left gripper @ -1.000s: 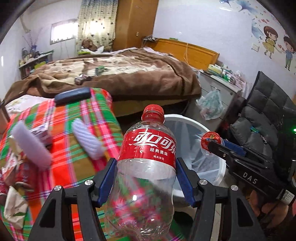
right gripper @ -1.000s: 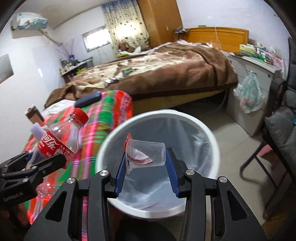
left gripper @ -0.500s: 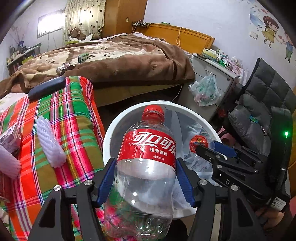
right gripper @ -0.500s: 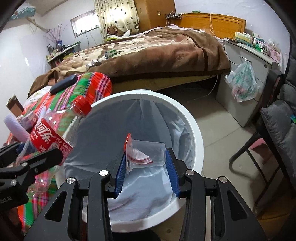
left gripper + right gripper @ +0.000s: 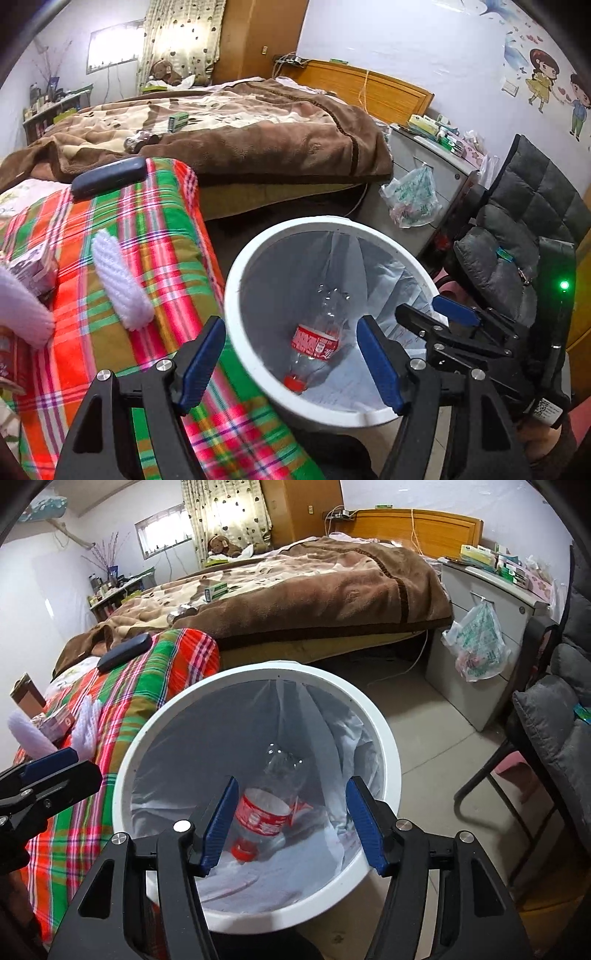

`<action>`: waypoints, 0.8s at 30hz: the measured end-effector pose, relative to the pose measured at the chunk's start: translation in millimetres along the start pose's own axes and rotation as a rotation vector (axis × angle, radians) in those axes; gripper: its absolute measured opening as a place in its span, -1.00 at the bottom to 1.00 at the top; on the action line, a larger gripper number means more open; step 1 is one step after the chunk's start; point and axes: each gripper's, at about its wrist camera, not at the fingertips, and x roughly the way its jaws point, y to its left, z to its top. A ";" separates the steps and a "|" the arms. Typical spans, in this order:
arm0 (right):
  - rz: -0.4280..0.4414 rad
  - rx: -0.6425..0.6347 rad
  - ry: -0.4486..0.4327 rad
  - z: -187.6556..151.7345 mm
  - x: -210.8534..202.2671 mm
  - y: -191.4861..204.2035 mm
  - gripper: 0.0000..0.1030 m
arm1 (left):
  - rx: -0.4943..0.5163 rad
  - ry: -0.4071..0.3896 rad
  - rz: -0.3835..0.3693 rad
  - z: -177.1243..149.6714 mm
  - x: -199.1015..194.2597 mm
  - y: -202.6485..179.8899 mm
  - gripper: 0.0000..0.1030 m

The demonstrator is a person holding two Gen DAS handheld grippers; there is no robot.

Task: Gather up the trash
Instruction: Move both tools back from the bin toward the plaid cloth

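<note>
Both tools are hanging over the white trash bin (image 5: 236,295) right now, and both are empty. The left hand-held gripper (image 5: 291,363) is standing wide, its blue pads (image 5: 201,363) spread well apart with nothing between them. The right hand-held gripper (image 5: 291,825) is doing the same, jaws wide above the bin's mouth, nothing in its grasp.

Down inside the bin, on the pale liner, the plastic bottle (image 5: 264,812) is lying tilted, red cap pointing toward the near wall and its clear base leaning up toward the far side. The red label is showing plainly from the left wrist view too, where the bottle (image 5: 317,341) is sitting low in the liner. Just beside it on the right wrist side, a bit of clear plastic with a red edge (image 5: 301,806) is poking out from behind the bottle; exactly what it is, I cannot tell.

Left of the bin, touching its side, the plaid cloth (image 5: 155,236) is carrying two white fuzzy things (image 5: 120,280), a small box (image 5: 35,267) and a dark case (image 5: 109,177) at the far end. Beyond, a bed with a brown blanket (image 5: 325,587) is filling the background, and a grey padded chair (image 5: 517,236) is standing to the right.
</note>
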 end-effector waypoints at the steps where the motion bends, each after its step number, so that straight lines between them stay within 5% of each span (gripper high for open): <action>1: 0.002 0.000 -0.006 -0.4 -1.7 1.8 0.21 | -0.001 -0.006 0.007 -1.6 -3.8 1.6 0.42; 24: 0.125 -0.081 -0.113 -10.4 -35.9 80.3 0.21 | -0.096 -0.160 0.165 -46.7 -113.4 67.2 0.42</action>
